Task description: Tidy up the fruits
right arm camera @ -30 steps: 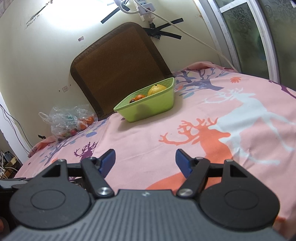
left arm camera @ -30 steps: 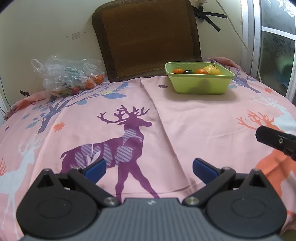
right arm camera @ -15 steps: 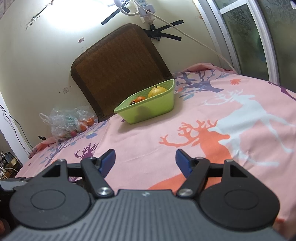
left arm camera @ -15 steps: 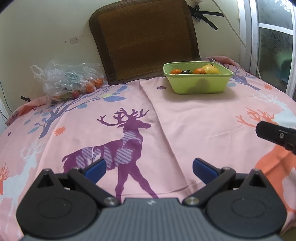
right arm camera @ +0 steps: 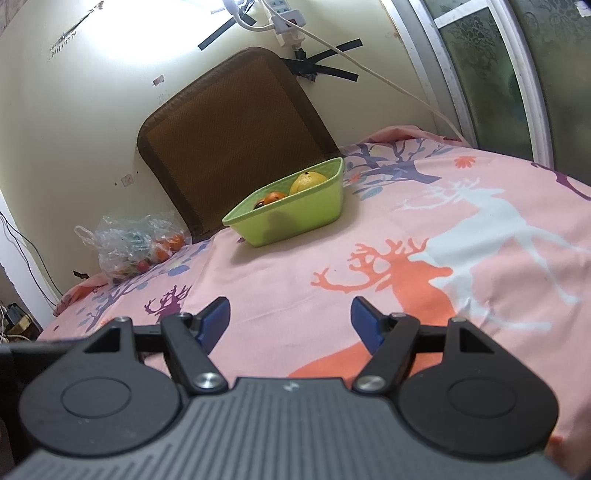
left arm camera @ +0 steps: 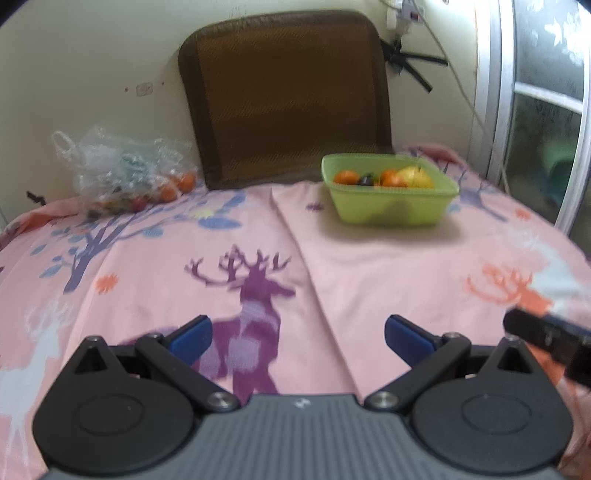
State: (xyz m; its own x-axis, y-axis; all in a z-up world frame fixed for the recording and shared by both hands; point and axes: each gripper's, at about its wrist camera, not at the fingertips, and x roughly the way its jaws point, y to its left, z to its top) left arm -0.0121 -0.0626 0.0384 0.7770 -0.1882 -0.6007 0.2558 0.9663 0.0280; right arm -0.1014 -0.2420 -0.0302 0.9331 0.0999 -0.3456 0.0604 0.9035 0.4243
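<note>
A green basket [left arm camera: 391, 210] [right arm camera: 295, 221] stands far on the pink cloth, holding oranges [left arm camera: 345, 176], a dark fruit and a yellow fruit [left arm camera: 417, 177] [right arm camera: 308, 181]. A clear plastic bag [left arm camera: 122, 173] [right arm camera: 133, 247] with more fruit lies at the far left by the wall. My left gripper [left arm camera: 298, 336] is open and empty, low over the purple deer print. My right gripper [right arm camera: 290, 319] is open and empty, near the orange deer print; part of it shows at the right edge of the left wrist view [left arm camera: 546, 336].
A brown woven cushion [left arm camera: 284, 96] [right arm camera: 232, 133] leans on the wall behind the basket. A power strip and cable [right arm camera: 288, 16] hang on the wall. A window frame [right arm camera: 480, 74] bounds the right side. The pink deer-print cloth [left arm camera: 369, 277] covers the surface.
The left wrist view has risen and tilted, now blurred by motion, showing more into the basket. The right gripper has shifted slightly. Both stay open.
</note>
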